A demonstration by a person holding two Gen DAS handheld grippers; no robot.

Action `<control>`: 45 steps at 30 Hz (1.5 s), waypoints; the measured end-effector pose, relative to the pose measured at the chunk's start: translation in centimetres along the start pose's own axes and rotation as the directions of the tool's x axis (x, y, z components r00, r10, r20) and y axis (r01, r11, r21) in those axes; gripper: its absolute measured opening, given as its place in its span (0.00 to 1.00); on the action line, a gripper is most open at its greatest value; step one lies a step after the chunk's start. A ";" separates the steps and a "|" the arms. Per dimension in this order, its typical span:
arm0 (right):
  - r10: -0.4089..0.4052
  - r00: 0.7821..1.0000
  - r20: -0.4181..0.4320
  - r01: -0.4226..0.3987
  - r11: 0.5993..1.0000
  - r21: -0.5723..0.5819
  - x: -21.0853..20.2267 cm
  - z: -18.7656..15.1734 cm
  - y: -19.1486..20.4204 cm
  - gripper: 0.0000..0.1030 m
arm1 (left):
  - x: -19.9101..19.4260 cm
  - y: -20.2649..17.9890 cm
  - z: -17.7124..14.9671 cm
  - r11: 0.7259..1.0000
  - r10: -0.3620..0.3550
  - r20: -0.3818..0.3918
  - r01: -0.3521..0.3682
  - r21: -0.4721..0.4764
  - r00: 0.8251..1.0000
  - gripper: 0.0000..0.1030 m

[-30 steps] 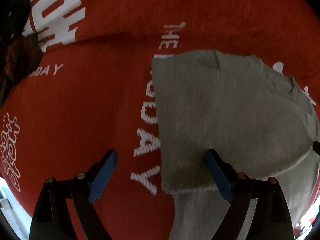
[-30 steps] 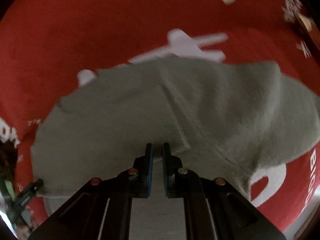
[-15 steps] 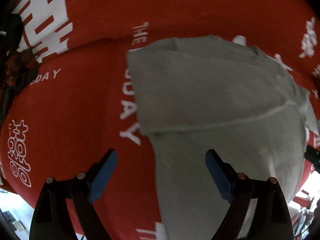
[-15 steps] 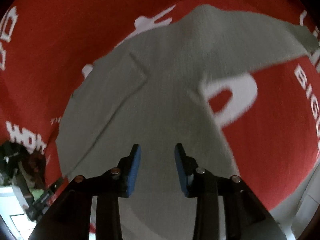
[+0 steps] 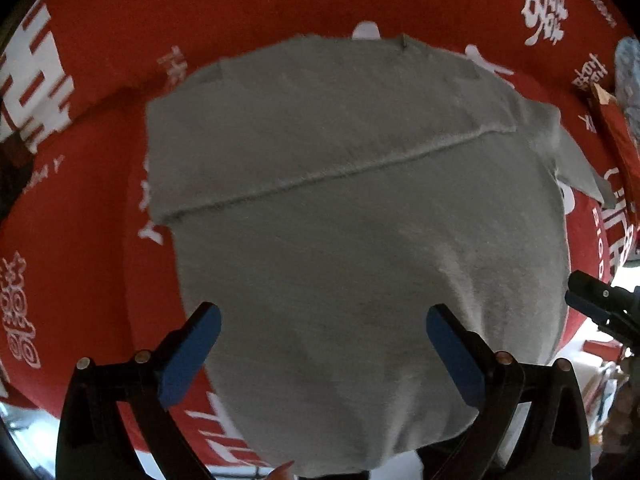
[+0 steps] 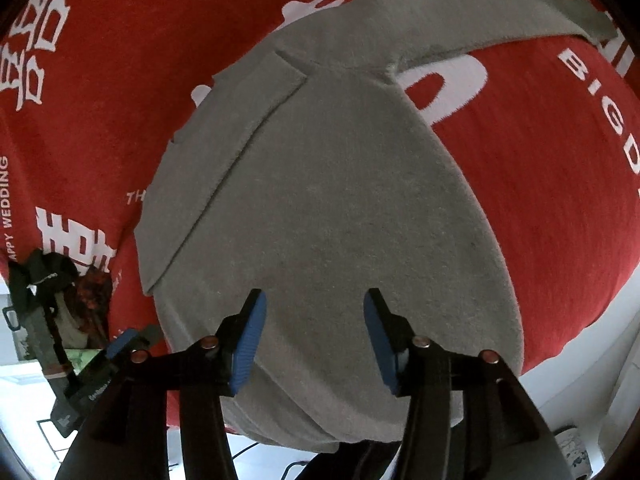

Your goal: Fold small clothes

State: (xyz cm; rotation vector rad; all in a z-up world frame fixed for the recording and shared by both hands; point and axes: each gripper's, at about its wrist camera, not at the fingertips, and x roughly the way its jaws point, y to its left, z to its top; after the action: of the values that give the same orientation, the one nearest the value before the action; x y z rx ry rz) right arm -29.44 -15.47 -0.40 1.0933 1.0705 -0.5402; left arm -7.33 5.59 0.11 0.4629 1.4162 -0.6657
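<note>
A grey knit garment [image 5: 360, 220] lies flat on a red cloth with white lettering [image 5: 80, 240]. Its far part is folded over, and the fold's edge runs across it. One grey sleeve [image 6: 480, 20] sticks out to the side. My left gripper [image 5: 324, 340] is open and empty, raised above the garment's near part. My right gripper [image 6: 314, 332] is open and empty, also above the garment [image 6: 320, 220]. The right gripper's tip shows at the right edge of the left wrist view [image 5: 592, 304].
The red cloth [image 6: 560, 200] covers the table and hangs over its near edge. A dark pile of things [image 6: 52, 280] sits at the table's left end. A patterned object [image 5: 628, 76] lies at the far right. Pale floor shows below the table edge.
My right gripper has opened and let go of the grey garment, then drawn back. My left gripper has moved right, over the garment. More of the folded garment is in view.
</note>
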 end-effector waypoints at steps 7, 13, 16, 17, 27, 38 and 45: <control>0.025 1.000 0.000 -0.025 0.999 0.031 -2.0 3.3 -4.0 0.57 | 3.0 -3.8 1.6 0.997 0.048 -0.105 -0.055 -0.060 0.993 1.00; 0.061 0.995 0.082 -0.074 0.983 0.166 -5.0 8.0 -11.0 0.57 | 3.5 -10.2 4.2 0.999 0.012 -0.100 -0.016 -0.035 0.995 1.00; 0.069 0.990 0.126 -0.098 0.966 0.238 -6.0 10.3 -14.7 0.57 | 3.5 -13.5 5.7 1.000 0.009 -0.069 -0.010 -0.020 0.998 1.00; 0.072 0.987 0.141 -0.108 0.958 0.265 -6.2 11.0 -15.9 0.57 | 3.7 -14.7 6.3 1.000 0.005 -0.064 -0.006 -0.016 0.998 1.00; 0.126 0.939 0.319 -0.274 0.835 0.477 -7.4 16.2 -25.6 0.57 | 4.6 -19.9 9.8 1.000 -0.016 -0.055 0.015 -0.024 0.998 1.00; 0.234 0.852 0.468 -0.489 0.676 0.551 -6.3 19.8 -28.8 0.52 | 4.4 -19.9 10.6 0.997 -0.007 -0.027 0.005 -0.072 1.000 1.00; 0.403 0.787 0.467 -0.611 0.612 0.502 -5.7 20.7 -27.2 0.05 | 3.8 -17.4 10.5 0.992 -0.016 0.007 0.017 -0.122 1.000 1.00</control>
State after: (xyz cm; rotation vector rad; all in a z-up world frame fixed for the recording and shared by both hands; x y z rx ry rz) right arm -44.90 -45.97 -6.00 1.7742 0.2215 -0.5867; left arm -11.10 -14.72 -0.82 0.3527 1.4472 -0.5897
